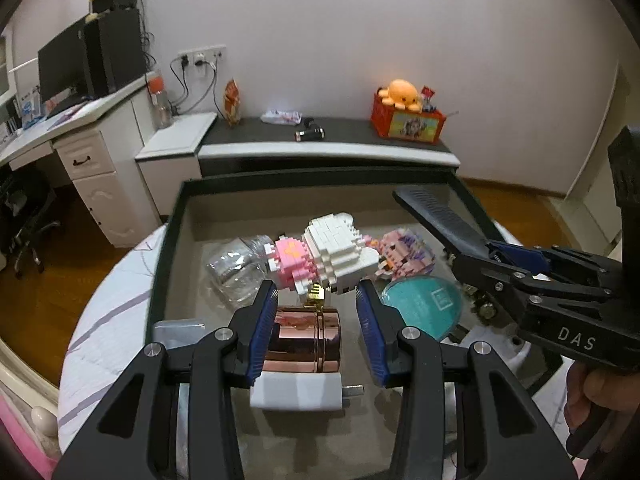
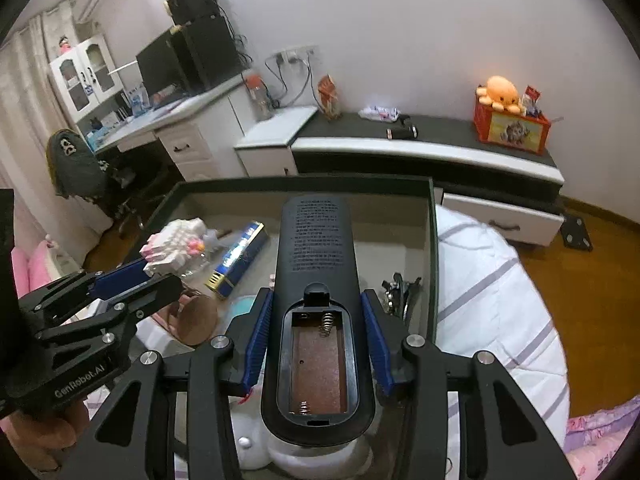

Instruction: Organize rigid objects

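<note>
1. Your left hand-held gripper (image 1: pixel 316 294) was pinching a white and pink brick figure (image 1: pixel 332 252) at the tips of its blue pads. The figure was carried above the dark-rimmed box (image 1: pixel 168 240), over the centre of the left wrist frame.

2. Your right hand-held gripper (image 2: pixel 316 300) was clamped on a black remote control (image 2: pixel 316 240). The remote lay lengthwise between the pads with its back facing up. Its battery bay was uncovered and its springs were visible. Its far end pointed toward the back wall of the box.

3. The box rested on a bed with a white striped quilt (image 2: pixel 492 292).

4. Contents noted in the box:
   - A rose-gold cylindrical tin (image 1: pixel 304 340) on its side, lower centre of the left wrist frame.
   - A white plug adapter (image 1: pixel 296 396) just below the tin.
   - A teal round disc (image 1: pixel 420 308) to the right of the tin.
   - A clear plastic container (image 1: pixel 232 272) to the upper left of the tin.
   - A second, pink brick figure (image 1: pixel 404 256) behind the disc.
   - A blue and gold carton (image 2: pixel 240 256), left of centre in the right wrist frame.
   - A cluster of metal pieces (image 2: pixel 396 288) against the right wall. You could not identify them.

5. A dark cabinet top (image 1: pixel 352 132) along the far wall carried a red crate (image 1: pixel 404 120) with an orange plush octopus (image 1: pixel 400 94) on it.
</note>
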A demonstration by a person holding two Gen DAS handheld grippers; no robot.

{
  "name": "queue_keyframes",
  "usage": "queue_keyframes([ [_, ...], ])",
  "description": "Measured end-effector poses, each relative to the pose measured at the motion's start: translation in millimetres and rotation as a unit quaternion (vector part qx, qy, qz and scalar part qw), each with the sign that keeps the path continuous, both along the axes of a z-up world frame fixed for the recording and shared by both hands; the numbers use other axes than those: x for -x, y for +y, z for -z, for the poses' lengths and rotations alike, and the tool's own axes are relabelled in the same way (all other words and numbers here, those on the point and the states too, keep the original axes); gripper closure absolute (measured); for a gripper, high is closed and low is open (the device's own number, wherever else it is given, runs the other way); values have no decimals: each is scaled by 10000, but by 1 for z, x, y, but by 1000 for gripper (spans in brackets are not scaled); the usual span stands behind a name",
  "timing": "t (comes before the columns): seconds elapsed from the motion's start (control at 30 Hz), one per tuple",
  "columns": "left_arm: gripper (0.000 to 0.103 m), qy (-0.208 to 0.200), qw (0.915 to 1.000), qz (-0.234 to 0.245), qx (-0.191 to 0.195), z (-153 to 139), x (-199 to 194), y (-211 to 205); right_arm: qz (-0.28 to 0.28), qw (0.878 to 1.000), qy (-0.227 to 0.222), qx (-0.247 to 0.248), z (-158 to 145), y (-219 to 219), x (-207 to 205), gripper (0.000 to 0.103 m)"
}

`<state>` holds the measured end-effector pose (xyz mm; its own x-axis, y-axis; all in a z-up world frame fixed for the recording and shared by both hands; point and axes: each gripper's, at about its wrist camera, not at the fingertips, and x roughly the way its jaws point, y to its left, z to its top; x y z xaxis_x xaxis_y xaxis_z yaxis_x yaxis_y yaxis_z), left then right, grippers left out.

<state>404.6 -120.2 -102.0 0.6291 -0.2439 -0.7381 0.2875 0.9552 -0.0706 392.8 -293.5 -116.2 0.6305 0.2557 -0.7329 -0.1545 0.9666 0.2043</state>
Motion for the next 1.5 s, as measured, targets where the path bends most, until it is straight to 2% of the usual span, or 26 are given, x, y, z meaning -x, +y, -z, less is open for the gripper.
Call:
queue_keyframes([
  [0.03,61,4,10000,-4,-50,1,-1,-1,15,10000,16,-14,0,0,-1,58],
  [0.1,54,13,9999,-47,-144,4,-1,-2,86,9999,38,44,2,-3,-2,56],
  [0.17,20,-93,9996,-155,-205,1,3,1,102,9999,31,43,0,-5,-1,42],
  [0.23,8,-282,9992,-228,-182,-6,10,4,112,9999,-6,-13,-2,-7,4,22],
  [0.33,1,-428,9987,-273,-53,-17,26,14,121,9998,-73,-152,-8,-9,13,20],
  [0.4,0,-503,9982,-312,-37,-24,38,19,158,9994,-147,-263,-13,-10,22,14],
  [0.47,0,-554,9978,-352,-48,-30,52,24,293,9988,-288,-258,-21,-9,35,0],
  [0.67,0,-736,9960,-504,-39,-50,100,38,661,9945,-691,-434,-56,-9,88,0],
  [0.97,0,-1174,9911,-628,32,-92,191,63,737,9894,-1206,-344,-103,13,194,0],
  [1.23,0,-1517,9857,-739,13,-123,271,68,921,9842,-1508,-68,-118,25,272,0],
  [1.37,0,-1584,9839,-808,160,-124,304,73,1020,9811,-1642,122,-120,33,307,0],
  [1.5,0,-1612,9831,-856,138,-121,336,75,1070,9783,-1763,221,-118,34,344,0],
])
